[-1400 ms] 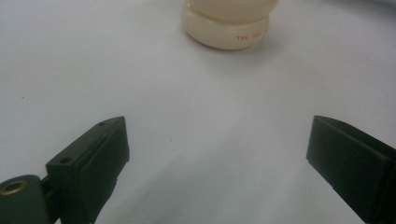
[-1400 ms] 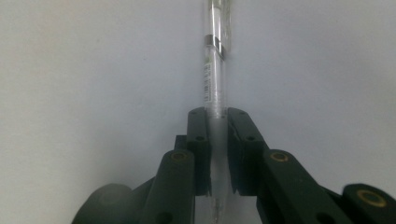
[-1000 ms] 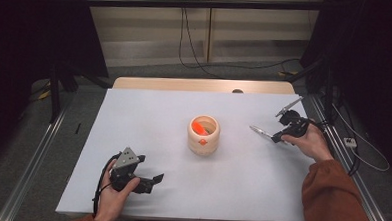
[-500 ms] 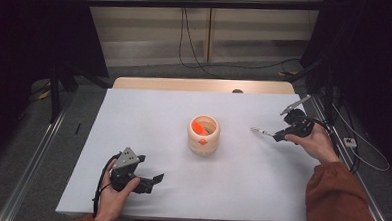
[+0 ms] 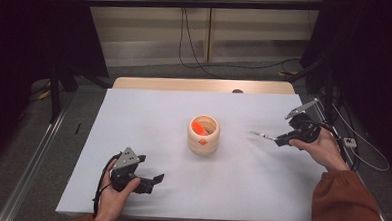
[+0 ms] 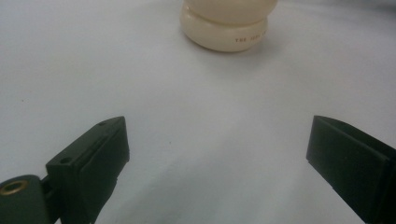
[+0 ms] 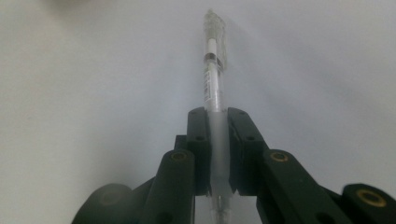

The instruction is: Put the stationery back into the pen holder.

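Observation:
A cream round holder stands mid-table with an orange thing inside it; its base fills the top of the left gripper view. My right gripper at the table's right is shut on a clear pen, which sticks out leftward towards the holder. In the right gripper view the pen runs straight out from between the pinched jaws of the right gripper, above the white table. My left gripper rests near the front left edge, open, with nothing between its jaws.
The white table top has a wooden strip along its far edge. Cables lie on the floor behind, and dark stands and curtains flank both sides. A small white plug lies by the right edge.
The right hand has drifted a little right and lifted, carrying the pen with it. The left hand has kept still.

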